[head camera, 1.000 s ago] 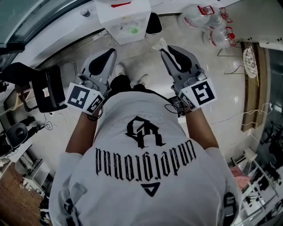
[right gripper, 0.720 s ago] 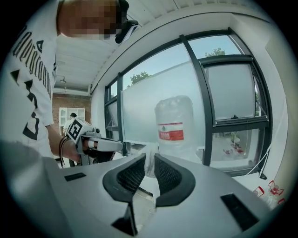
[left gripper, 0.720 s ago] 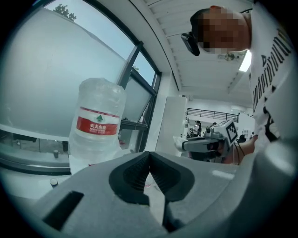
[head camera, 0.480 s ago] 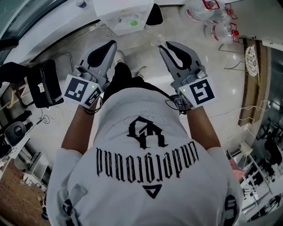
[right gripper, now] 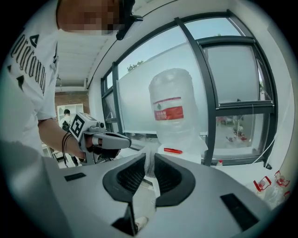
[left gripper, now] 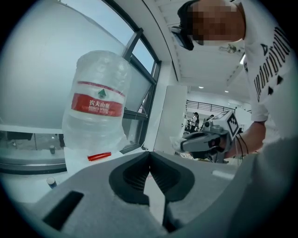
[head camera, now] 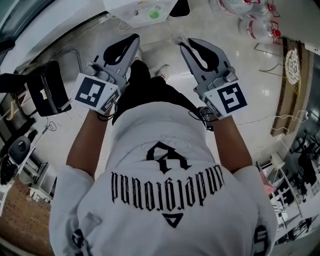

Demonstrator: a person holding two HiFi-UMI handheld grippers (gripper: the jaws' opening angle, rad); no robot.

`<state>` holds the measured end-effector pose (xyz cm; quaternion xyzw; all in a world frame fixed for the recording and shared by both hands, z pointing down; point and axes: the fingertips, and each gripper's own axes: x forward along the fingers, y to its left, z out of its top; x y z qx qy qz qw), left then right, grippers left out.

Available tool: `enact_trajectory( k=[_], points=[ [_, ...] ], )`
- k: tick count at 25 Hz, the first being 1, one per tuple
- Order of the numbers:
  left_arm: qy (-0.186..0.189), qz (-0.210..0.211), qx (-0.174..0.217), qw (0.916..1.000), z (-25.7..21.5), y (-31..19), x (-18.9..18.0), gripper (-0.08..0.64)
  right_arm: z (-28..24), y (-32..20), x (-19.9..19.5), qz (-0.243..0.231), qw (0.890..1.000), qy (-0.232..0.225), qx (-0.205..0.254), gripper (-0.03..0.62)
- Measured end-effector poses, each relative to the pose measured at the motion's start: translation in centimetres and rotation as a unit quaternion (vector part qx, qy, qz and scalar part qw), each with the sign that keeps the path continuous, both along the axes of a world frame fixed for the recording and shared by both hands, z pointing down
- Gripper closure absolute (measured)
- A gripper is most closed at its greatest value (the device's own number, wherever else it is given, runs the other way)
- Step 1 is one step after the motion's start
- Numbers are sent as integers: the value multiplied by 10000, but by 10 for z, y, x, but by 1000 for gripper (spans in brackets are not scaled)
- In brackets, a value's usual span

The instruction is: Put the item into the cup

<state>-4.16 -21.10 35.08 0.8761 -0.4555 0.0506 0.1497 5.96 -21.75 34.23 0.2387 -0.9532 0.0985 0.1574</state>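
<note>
My right gripper [head camera: 183, 44] is shut on a thin, translucent white item [head camera: 178, 39]. In the right gripper view that item [right gripper: 149, 163] stands pinched between the jaws of the right gripper [right gripper: 149, 168]. My left gripper [head camera: 133, 39] is shut with nothing in it; the left gripper's [left gripper: 149, 157] jaw tips meet. Both point at a white water dispenser [head camera: 134, 7] carrying a big clear bottle [right gripper: 173, 104] with a red label. A small green round thing [head camera: 154, 15] sits on the dispenser. I cannot make out a cup.
A black chair [head camera: 46, 92] stands to the left on the tiled floor. Empty water jugs with red handles [head camera: 256, 26] lie at the far right. A red tap lever [right gripper: 172, 150] juts from the dispenser. Windows run behind it.
Both grippers have moved forward toward the dispenser, the left more than the right. The dispenser has slid toward the top edge of the head view.
</note>
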Motion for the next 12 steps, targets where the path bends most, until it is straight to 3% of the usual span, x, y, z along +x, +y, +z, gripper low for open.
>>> enact_trajectory(
  k=[12],
  points=[
    [-275,356,-389,9982,92,-25,-4,545,110,-42,-18,140,9972,167,-720,531]
  ],
)
